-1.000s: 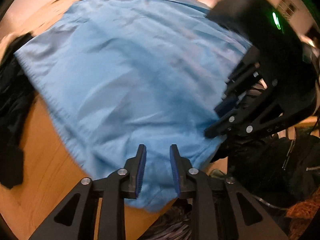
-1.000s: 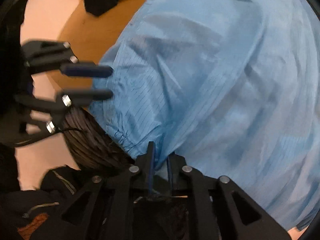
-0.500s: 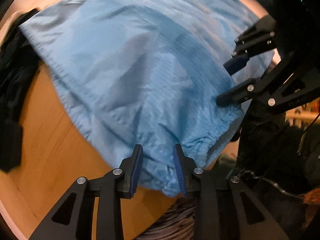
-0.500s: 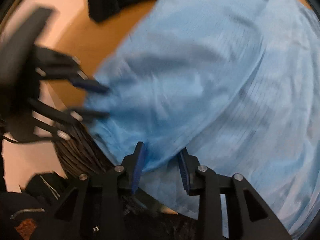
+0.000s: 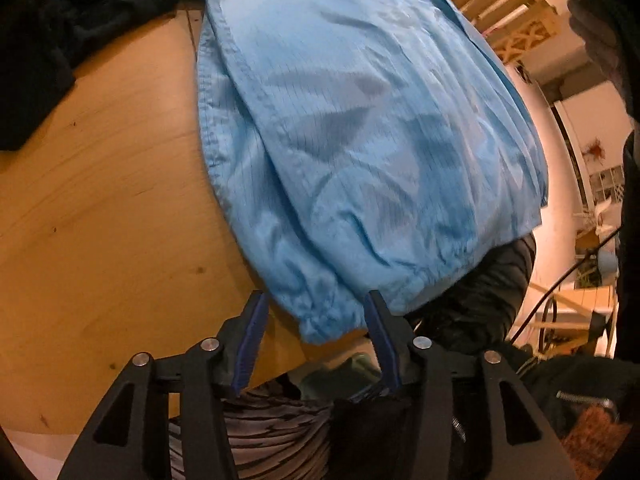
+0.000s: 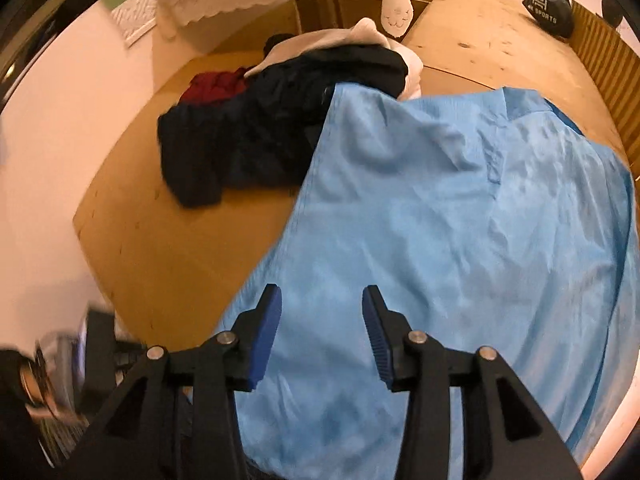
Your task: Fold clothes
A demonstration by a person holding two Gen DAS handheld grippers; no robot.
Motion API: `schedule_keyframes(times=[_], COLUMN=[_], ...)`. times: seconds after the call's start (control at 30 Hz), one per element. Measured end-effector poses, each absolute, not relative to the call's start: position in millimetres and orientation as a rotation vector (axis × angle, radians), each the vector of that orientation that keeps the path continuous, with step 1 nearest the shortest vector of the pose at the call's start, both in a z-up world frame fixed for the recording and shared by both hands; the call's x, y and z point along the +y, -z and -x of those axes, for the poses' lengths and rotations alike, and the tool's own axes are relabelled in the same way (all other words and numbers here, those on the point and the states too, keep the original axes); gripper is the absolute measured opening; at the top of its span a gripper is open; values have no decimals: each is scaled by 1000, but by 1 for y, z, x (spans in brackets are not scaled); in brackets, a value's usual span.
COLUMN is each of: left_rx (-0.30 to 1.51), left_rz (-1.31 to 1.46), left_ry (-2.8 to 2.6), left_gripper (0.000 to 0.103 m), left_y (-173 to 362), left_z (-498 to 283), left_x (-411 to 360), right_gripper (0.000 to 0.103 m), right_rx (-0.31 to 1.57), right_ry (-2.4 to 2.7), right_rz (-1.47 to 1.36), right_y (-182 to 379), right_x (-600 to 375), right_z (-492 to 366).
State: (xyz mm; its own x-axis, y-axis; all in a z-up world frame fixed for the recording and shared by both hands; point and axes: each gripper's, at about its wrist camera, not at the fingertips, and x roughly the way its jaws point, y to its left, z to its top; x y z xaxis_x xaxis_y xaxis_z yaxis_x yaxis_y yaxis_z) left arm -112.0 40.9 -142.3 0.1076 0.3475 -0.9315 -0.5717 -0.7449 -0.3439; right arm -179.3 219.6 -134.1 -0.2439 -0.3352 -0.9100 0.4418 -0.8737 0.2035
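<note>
The left tool (image 5: 312,316) stands released, its blue pads spread wide to either side of a gathered, elasticated corner of the light blue garment (image 5: 360,152), with no cloth pinched between them. The right tool (image 6: 322,320) is likewise released, hovering over the broad middle of the same garment with its pads apart and nothing held. The garment lies spread on the wooden counter (image 5: 100,200), its long hemmed edge running along bare wood, while the gathered end droops past the counter's near edge, above a dark padded item (image 5: 484,296) and a striped fabric (image 5: 272,436) below. Farther back, a heap of dark clothes (image 6: 256,136) with a red piece (image 6: 216,86) and a pale one (image 6: 352,36) lies touching the garment's far corner; a small black bag (image 6: 548,8) sits well apart. With neither tool gripping, the overhanging end is probably the main risk: the thin, slick-looking cloth could slide off the edge under its own weight. A pinch on the bunched elastic may catch only one layer, so a fold could come up skewed. Dragging the garment might also pull the touching dark heap along with it. Whether it lies as a finished fold or one still wanting halving, I cannot tell.
</note>
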Motion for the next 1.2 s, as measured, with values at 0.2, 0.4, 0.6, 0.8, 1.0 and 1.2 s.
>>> schedule_keyframes(times=[0.2, 0.4, 0.6, 0.8, 1.0, 1.2], left_rx=[293, 320, 390, 365, 391, 405], left_rz=[1802, 1844, 1760, 1637, 1554, 1521], left_ry=[-1754, -1748, -1757, -1745, -1719, -1687], left_gripper=[58, 60, 27, 10, 10, 10], left_y=[152, 155, 150, 140, 129, 122], left_z=[123, 126, 121, 118, 112, 118], left_x=[61, 78, 88, 84, 85, 71], right_gripper=[42, 42, 42, 42, 42, 42], right_rx=[189, 265, 257, 262, 333, 465], right_ry=[2124, 2117, 2160, 2204, 2212, 2256], right_rz=[-1572, -1583, -1596, -1605, -1653, -1684], right_y=[154, 160, 157, 154, 171, 184], right_x=[194, 187, 194, 178, 129, 102], right_z=[196, 201, 228, 273, 323, 349])
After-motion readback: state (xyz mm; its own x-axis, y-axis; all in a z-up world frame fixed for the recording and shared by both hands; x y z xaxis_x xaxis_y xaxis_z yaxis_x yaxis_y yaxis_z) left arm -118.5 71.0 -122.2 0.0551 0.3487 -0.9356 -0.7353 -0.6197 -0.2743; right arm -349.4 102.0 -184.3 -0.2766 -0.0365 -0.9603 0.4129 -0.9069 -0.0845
